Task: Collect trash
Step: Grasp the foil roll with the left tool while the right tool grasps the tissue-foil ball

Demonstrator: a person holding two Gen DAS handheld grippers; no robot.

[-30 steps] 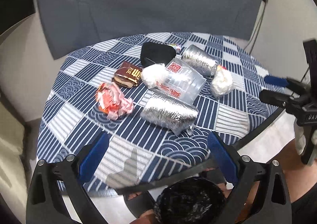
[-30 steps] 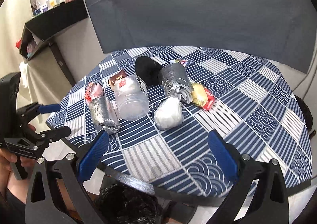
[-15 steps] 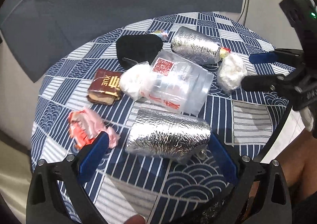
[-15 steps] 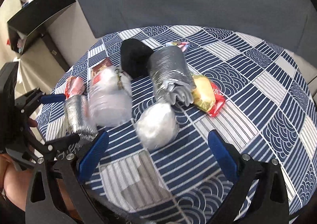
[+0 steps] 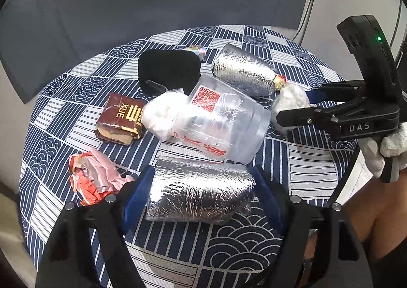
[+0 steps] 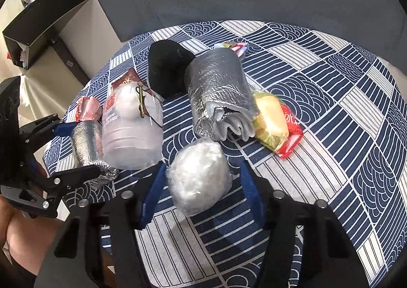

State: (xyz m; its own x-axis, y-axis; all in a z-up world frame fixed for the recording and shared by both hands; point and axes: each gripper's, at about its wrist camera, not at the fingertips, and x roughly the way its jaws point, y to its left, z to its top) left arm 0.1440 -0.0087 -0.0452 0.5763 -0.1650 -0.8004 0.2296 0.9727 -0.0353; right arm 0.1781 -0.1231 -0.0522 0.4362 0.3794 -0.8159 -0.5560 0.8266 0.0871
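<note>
A round table (image 5: 307, 176) with a blue patterned cloth holds scattered trash. My left gripper (image 5: 202, 186) is open, its blue pads on either side of a silver foil roll (image 5: 198, 193) near the front edge; a small gap shows at each side. My right gripper (image 6: 201, 186) is open around a white plastic-wrapped wad (image 6: 199, 177), also with gaps. In the left wrist view the right gripper (image 5: 300, 107) reaches in from the right at that wad (image 5: 290, 99). In the right wrist view the left gripper (image 6: 68, 150) straddles the foil roll (image 6: 86, 145).
Also on the table: a clear plastic cup (image 5: 221, 127), a second foil roll (image 5: 244, 71), a black cloth (image 5: 168, 69), a brown snack pack (image 5: 119, 120), a crumpled red wrapper (image 5: 94, 178), another white wad (image 5: 160, 114), and a yellow snack in red wrap (image 6: 274, 122). A grey sofa stands behind.
Both grippers moved forward and down onto the table. The left now brackets the near foil roll and the right brackets the white wad; both jaws have narrowed.
</note>
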